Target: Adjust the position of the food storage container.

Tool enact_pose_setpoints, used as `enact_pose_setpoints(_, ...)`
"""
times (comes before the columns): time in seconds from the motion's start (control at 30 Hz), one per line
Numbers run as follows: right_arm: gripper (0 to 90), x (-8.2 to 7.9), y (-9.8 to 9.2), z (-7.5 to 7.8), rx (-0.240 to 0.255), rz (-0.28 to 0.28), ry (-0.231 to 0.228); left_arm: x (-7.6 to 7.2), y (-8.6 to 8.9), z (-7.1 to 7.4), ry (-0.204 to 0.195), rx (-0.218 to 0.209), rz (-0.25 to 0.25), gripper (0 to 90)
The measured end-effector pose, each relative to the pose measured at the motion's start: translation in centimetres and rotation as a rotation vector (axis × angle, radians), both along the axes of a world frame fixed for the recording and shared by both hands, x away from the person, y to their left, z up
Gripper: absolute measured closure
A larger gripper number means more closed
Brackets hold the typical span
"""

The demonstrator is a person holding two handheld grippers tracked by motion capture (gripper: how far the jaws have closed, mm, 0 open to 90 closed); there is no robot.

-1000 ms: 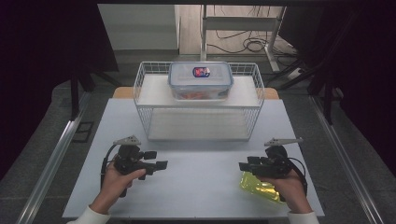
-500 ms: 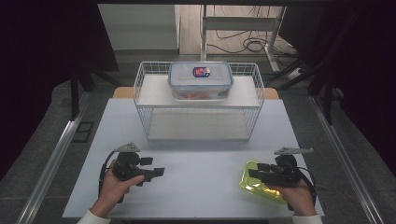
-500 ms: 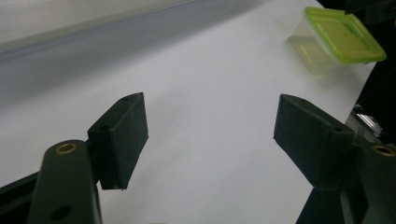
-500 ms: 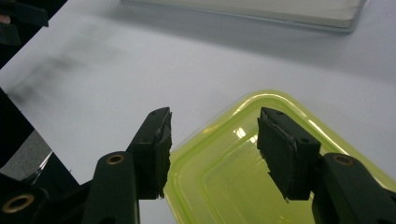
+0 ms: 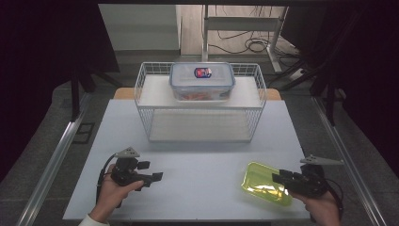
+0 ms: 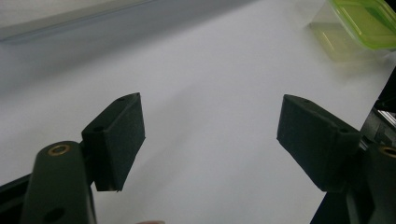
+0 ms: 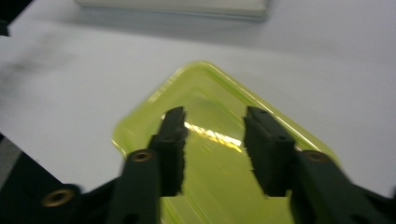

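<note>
Right now the green container sits on the table, near the front right corner, well apart from the wire basket at the back. That basket holds a clear lidded box on its upper shelf.

Right gripper is over the container's right end; its fingers have just been closing and now stand narrow, with the glossy green top between and below them. No pad contact visible, so not a grip yet.

Left gripper hovers over bare table at front left; its fingers have just been opening and are wide, with nothing between them.

Handling guess: thin translucent plastic, looks light and probably empty. Stiff at the rim, flexible across the flat top. Surface is shiny, so likely slippery under the pads. Best hold is pinching 1 rim edge or a short side wall, not the flat top. Squeeze lightly, since it may pop out or deform.
</note>
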State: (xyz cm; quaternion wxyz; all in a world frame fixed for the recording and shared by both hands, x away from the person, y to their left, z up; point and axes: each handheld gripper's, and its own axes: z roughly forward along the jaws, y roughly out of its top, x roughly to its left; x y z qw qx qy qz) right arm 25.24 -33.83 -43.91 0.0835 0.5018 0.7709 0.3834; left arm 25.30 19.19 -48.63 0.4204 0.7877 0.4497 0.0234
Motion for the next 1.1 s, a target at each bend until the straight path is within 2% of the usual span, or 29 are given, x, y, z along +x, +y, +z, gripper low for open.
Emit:
enact_pose_setpoints(0.13,78.7,-1.2,-1.9,-0.3,-0.052,-0.063,0.005,-0.2,0.1,0.1,-0.005,0.000,0.001,21.8)
enact_pose_setpoints(0.23,84.9,-1.8,-3.1,-0.8,-0.055,-0.104,0.018,-0.2,0.3,0.1,-0.008,-0.001,0.003,21.6)
enact_pose_setpoints(0.33,88.8,-2.0,-3.7,-1.2,-0.076,-0.121,0.030,-0.1,0.4,0.0,-0.007,0.000,0.005,21.4)
enact_pose_setpoints(0.7,89.2,-2.0,-4.6,-2.5,-0.159,-0.173,0.087,-0.2,0.4,0.0,-0.011,-0.003,0.007,21.3)
enact_pose_setpoints(1.1,89.3,-1.3,-3.4,-3.7,-0.223,-0.157,0.123,-0.1,0.4,0.0,-0.009,-0.002,0.005,21.2)
